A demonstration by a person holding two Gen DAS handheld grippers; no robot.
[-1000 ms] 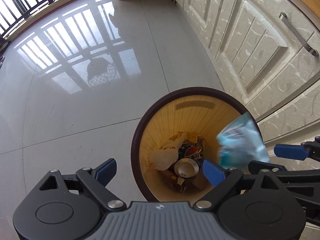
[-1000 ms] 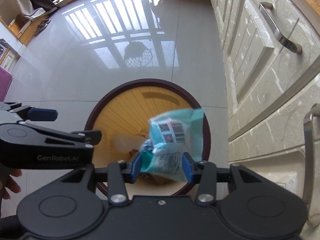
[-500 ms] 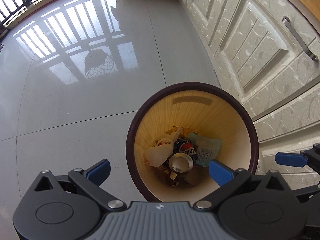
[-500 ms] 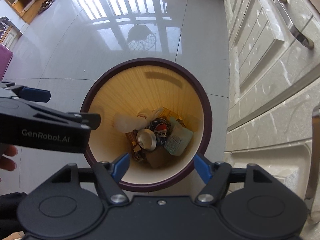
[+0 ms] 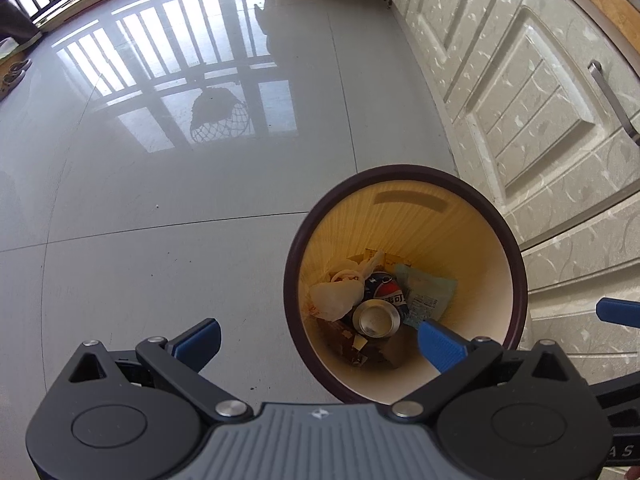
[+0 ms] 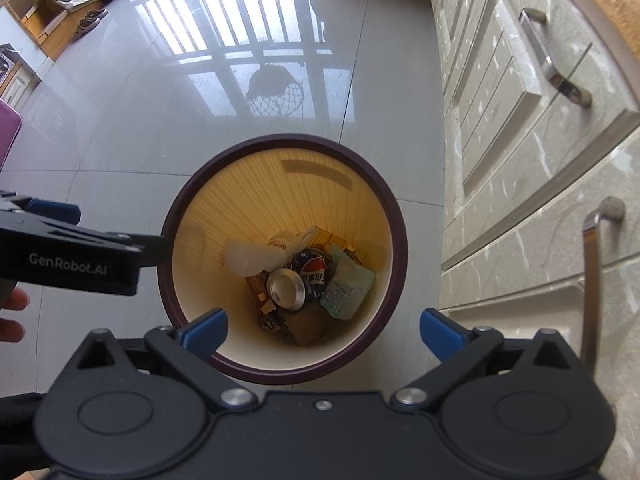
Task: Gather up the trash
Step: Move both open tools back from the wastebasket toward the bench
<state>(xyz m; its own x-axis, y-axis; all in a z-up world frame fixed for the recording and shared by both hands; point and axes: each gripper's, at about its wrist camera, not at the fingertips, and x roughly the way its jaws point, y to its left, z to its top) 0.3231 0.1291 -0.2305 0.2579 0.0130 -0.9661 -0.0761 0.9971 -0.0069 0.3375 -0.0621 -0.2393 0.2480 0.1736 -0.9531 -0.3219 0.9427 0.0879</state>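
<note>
Both grippers are hovering above the trash bin (image 6: 394, 216).
The teal wrapper (image 6: 347, 286) is lying inside beside a soda can (image 6: 294, 282); the right gripper (image 6: 322, 330) is opening empty, the left gripper (image 5: 318, 344) is standing spread.

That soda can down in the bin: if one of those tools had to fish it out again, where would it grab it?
Probably from straight above, closing on the soda can across its round sides just below the silver end that faces up. It lies tilted among the white plastic bag and teal wrapper, and the bin walls block any sideways approach.
</note>
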